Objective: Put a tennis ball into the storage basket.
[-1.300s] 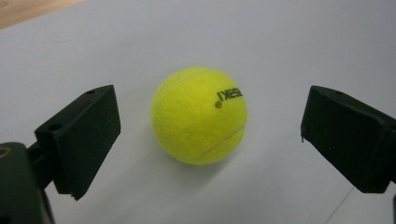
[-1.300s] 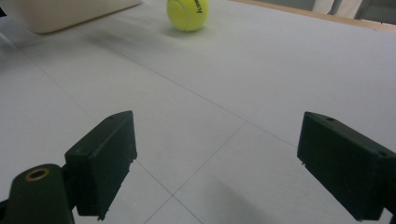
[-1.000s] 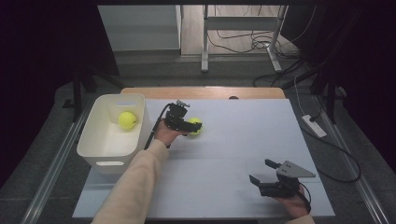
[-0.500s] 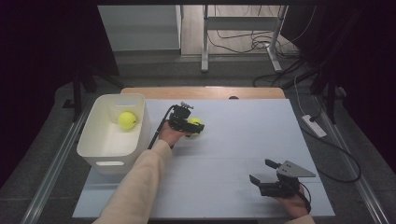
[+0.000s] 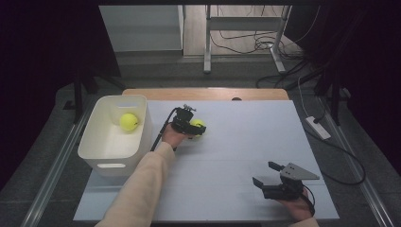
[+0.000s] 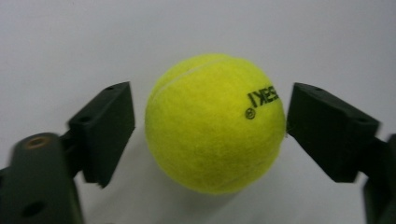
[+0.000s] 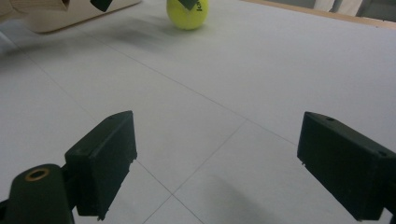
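A yellow tennis ball (image 5: 198,124) (image 6: 205,140) rests on the pale table mat, left of centre toward the back. My left gripper (image 5: 196,128) (image 6: 210,126) is open, with one black jaw on each side of the ball. There is a narrow gap at one jaw, and the other is at the ball's surface. A second yellow ball (image 5: 128,121) lies inside the white bin (image 5: 111,156) at the left. My right gripper (image 5: 265,173) (image 7: 215,158) is open near the front right, holding nothing. In the right gripper view the first ball (image 7: 187,13) lies far ahead.
The pale mat (image 5: 246,137) covers the table, and a wooden edge (image 5: 203,93) shows at the back. A sleeved forearm (image 5: 142,189) crosses the front left. A power strip (image 5: 318,127) lies on the floor to the right.
My left gripper has edged slightly forward over the ball, so its jaws now stand around it. The right gripper has not moved.
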`<state>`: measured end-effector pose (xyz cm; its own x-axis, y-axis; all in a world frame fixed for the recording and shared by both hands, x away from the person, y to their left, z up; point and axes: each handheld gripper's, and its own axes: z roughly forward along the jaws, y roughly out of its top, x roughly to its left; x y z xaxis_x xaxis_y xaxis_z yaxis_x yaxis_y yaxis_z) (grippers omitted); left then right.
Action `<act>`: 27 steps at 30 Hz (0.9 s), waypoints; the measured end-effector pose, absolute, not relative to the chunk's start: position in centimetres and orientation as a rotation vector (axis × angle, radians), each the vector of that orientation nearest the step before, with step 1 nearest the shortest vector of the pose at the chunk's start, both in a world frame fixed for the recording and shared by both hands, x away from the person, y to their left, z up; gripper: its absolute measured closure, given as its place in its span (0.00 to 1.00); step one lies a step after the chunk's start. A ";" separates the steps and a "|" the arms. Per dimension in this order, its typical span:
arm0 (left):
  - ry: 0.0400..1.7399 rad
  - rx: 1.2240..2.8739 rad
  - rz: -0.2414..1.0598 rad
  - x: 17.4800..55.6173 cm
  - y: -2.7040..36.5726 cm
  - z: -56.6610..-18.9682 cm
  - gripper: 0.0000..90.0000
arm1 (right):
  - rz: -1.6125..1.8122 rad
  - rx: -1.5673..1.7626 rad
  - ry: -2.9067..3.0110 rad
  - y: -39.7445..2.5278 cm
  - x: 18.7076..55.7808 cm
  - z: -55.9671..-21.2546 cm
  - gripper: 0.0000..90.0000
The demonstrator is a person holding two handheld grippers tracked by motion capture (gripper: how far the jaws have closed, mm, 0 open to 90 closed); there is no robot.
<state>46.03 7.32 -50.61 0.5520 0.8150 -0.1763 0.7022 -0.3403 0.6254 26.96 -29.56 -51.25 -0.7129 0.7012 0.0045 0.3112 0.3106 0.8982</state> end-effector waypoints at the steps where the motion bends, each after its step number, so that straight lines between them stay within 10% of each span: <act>1: 1.209 2.123 0.205 46.0 7.4 -50.7 0.25 | 1.373 0.902 2.195 -29.6 27.0 -51.2 0.13; 27: 1.143 2.100 0.257 44.2 8.5 -47.5 0.30 | 1.366 0.901 2.191 -29.6 26.9 -51.2 0.13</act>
<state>44.16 8.46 -47.47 0.5871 0.7941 -0.1570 0.6507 -0.3476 0.6751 26.89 -29.58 -51.18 -0.7100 0.7042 -0.0012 0.3089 0.3129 0.8982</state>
